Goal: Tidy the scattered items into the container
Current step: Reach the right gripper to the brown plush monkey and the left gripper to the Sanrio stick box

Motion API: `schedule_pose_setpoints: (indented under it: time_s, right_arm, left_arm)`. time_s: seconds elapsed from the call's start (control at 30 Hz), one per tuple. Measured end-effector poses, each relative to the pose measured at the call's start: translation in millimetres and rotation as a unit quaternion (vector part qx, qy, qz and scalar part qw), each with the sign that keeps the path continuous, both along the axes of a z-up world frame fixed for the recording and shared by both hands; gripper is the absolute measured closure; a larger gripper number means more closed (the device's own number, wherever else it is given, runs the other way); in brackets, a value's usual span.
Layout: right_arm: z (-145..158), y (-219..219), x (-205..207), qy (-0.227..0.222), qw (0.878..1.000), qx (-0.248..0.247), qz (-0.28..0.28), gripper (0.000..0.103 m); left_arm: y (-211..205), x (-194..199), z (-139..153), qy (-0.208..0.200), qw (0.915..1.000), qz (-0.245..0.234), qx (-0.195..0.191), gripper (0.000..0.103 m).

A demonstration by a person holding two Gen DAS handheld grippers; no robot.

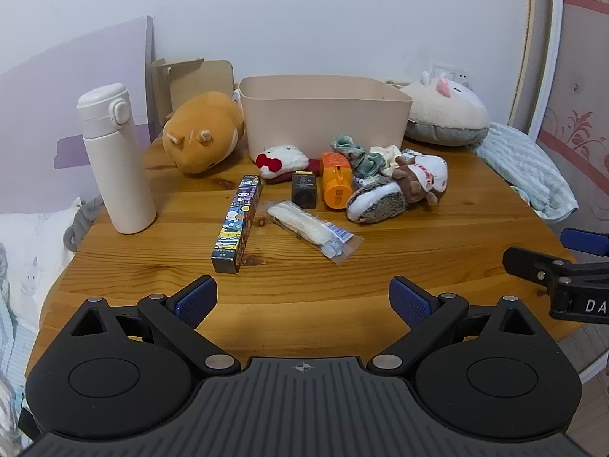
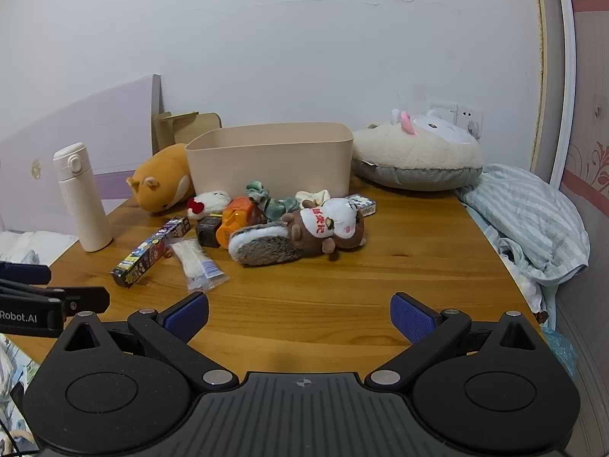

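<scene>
Glossy wooden table [image 1: 418, 251], matt plastic container [image 1: 323, 114], fluffy squirrel plush [image 2: 300, 236]

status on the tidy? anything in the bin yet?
Nothing visibly done: none of the scattered items sits in the beige bin, though its floor is hidden. Left gripper and right gripper are open, empty. Cartoon box, wrapped packet, squirrel plush all remain.

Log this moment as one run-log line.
stage: not started | left tongs: open, empty | right tongs: open, empty | beige bin: upright behind the items | squirrel plush: on table
</scene>
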State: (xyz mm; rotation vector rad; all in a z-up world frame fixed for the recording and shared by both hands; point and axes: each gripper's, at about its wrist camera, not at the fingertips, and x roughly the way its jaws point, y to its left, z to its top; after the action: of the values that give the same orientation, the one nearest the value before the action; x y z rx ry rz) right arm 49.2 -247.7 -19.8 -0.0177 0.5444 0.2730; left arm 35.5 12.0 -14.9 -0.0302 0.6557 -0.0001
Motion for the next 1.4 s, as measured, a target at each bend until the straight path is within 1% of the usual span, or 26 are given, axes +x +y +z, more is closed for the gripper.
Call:
schedule_pose_setpoints:
  time_s: [0.2, 0.43, 0.57, 0.77, 0.97, 1.4]
  right_arm:
    - [0, 2, 19, 0.001, 1.000, 0.005, -0.013, 0.000]
    - [-4, 7, 45, 0.009, 1.000, 0.010, -0.023, 0.000]
    - [-7, 8, 60, 0.016, 0.999, 0.025, -0.031, 0.000]
    - [-14, 15, 86, 0.030, 0.999, 0.024, -0.036, 0.000]
    - [-18, 23, 110, 0.038, 0.998, 0.023, -0.034, 0.000]
    - [-26, 33, 171, 0.064, 0.995, 0.050, -0.054, 0.000]
  left_arm:
    - [9, 21, -5, 0.004, 1.0000, 0.007, -0.001, 0.004]
    - [22, 47, -11, 0.009, 1.0000, 0.002, -0.002, 0.004]
    - [29, 63, -18, 0.019, 0.9998, 0.006, -0.005, 0.004]
    - [40, 87, -27, 0.030, 0.9994, 0.013, -0.011, 0.004]
    - [49, 111, -37, 0.043, 0.9988, 0.020, -0.010, 0.004]
    - [60, 157, -55, 0.071, 0.9972, 0.022, 0.003, 0.004]
